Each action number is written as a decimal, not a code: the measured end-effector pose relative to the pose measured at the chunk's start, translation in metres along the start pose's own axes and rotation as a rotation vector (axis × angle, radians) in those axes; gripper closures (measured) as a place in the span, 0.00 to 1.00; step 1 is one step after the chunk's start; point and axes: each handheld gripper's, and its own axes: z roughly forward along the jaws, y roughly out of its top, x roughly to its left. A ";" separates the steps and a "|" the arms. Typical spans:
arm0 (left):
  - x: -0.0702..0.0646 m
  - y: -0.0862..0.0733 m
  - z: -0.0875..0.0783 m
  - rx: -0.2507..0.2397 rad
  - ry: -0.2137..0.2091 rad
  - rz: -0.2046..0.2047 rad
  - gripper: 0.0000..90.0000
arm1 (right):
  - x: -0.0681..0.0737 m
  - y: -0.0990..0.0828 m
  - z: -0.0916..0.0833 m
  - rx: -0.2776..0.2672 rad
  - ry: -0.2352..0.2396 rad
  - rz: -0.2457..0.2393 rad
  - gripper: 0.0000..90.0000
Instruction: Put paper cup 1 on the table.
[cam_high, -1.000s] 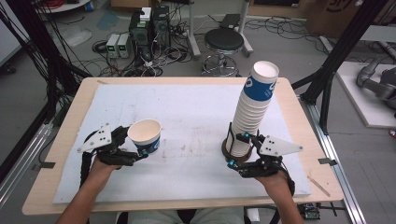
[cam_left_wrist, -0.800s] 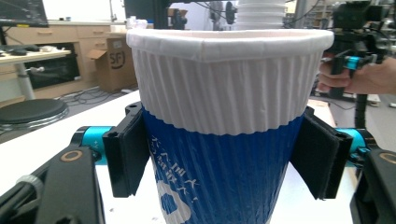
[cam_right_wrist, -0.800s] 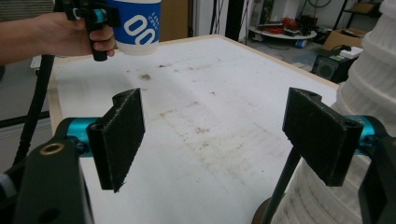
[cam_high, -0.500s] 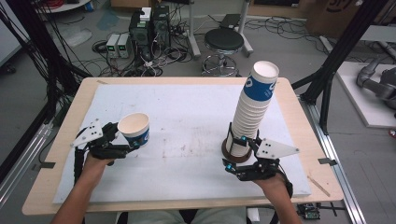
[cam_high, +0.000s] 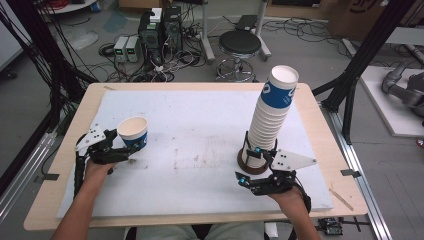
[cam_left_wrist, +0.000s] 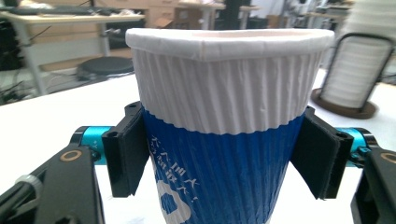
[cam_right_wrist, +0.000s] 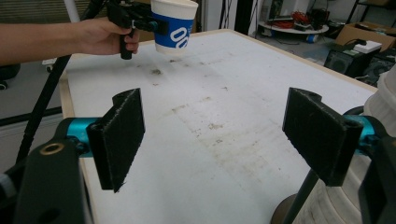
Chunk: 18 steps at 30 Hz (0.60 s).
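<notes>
A paper cup (cam_high: 133, 132), white and ribbed on its upper half with a blue printed band below, is held upright just above the left side of the white table mat (cam_high: 200, 125). The left gripper (cam_high: 120, 145) clamps it from both sides; in the left gripper view the two black jaws press against the blue band of the cup (cam_left_wrist: 224, 126), one on each side. The person's left hand (cam_high: 97, 167) and forearm reach in from the bottom left, wrapped around the gripper's handle.

On the right side of the table stands a tall stack of cups (cam_high: 272, 120), leaning slightly, its top cup carrying the same blue band, set in a dark round holder (cam_high: 245, 165) with thin upright rods. The right gripper (cam_high: 252, 172) rests low just in front of that holder, held by the right hand (cam_high: 285, 192). In the right gripper view its jaws stand wide apart with nothing between them, the stack just beside the right-hand jaw.
</notes>
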 end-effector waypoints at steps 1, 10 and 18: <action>0.003 -0.002 0.001 0.012 0.015 -0.002 0.30 | 0.000 0.000 0.000 -0.001 0.000 -0.001 0.24; 0.019 -0.014 0.006 0.109 0.106 -0.019 0.30 | 0.000 0.000 0.001 0.001 0.002 -0.001 0.24; 0.016 -0.011 0.006 0.210 0.200 0.018 0.30 | 0.000 -0.001 0.002 0.006 0.006 0.005 0.24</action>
